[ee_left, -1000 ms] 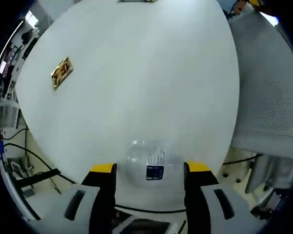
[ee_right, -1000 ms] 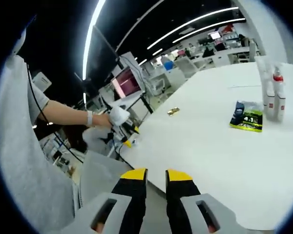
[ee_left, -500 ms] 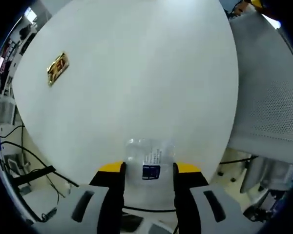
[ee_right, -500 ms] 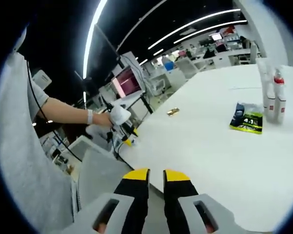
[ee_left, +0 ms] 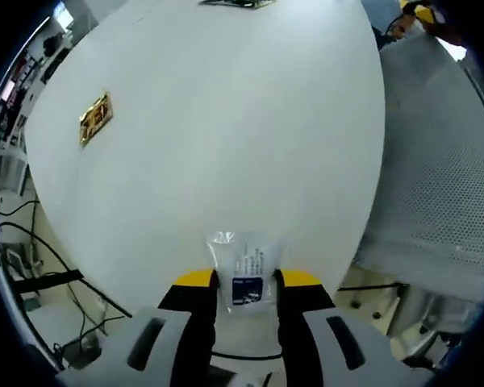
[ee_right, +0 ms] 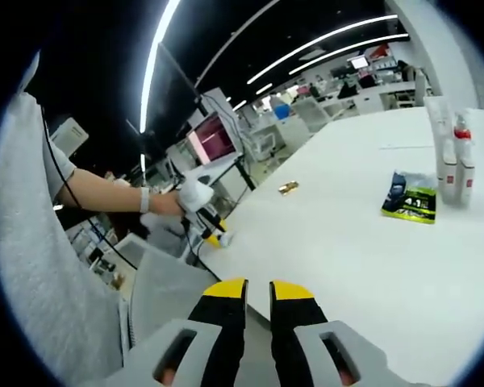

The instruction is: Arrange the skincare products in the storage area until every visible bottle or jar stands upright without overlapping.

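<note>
Clear bottle (ee_left: 244,270) with a blue-and-white label at the near edge of the white desk (ee_left: 226,121), pinched between the yellow-tipped jaws of the left gripper (ee_left: 246,282), both pads pressed against its sides. Looks like the pick-up step: best done by keeping the squeeze even, lifting straight off the edge, then setting the base flat on the desk well in from the rim, upright, before letting go. Thin plastic by the look of it, so likely to buckle under a hard squeeze.

Gold packet (ee_left: 95,119) lying flat toward the desk's left edge, well apart from the bottle. Mesh chair back (ee_left: 436,177) just off the right edge.

Over in the right gripper view: right gripper (ee_right: 258,292) off the near edge of the desk, jaws all but closed, nothing between them. Green-and-black sachet (ee_right: 410,202) flat on the desk, two slim white bottles (ee_right: 452,161) upright just beside it, clear of each other.
</note>
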A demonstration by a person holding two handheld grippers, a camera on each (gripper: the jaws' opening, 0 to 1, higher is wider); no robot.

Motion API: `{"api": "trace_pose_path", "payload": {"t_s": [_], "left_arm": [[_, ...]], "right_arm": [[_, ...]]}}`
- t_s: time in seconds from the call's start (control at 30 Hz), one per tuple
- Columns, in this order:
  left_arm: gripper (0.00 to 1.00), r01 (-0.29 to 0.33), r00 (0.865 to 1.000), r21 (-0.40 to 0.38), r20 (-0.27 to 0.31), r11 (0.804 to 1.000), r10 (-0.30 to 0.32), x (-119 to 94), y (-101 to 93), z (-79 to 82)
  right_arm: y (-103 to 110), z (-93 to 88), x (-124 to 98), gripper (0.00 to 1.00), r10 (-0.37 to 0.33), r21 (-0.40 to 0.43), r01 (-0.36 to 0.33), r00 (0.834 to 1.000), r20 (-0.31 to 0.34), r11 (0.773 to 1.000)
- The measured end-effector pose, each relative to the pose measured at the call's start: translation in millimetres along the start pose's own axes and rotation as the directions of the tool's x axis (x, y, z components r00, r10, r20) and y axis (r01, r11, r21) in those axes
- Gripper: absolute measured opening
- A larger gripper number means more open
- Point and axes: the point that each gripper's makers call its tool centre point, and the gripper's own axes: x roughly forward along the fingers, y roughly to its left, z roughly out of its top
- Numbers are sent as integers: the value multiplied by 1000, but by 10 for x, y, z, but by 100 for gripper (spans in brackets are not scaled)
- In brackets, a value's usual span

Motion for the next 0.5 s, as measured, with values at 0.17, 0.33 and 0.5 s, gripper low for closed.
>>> {"api": "trace_pose_path", "payload": {"t_s": [0.17, 0.33, 0.5], "left_arm": [[26, -21, 993, -29, 116, 999, 24, -198, -79, 286], [26, -42, 965, -27, 258, 999, 48, -481, -262, 746], [26, -68, 934, 30, 354, 997, 53, -641, -492, 1196]], "right_arm": [[4, 38, 46, 6, 15, 9, -15, 1000, -2, 1000], [15, 115, 150, 10, 36, 73, -37, 999, 2, 997], [119, 211, 307, 11, 93, 113, -92, 996, -6, 989]]}}
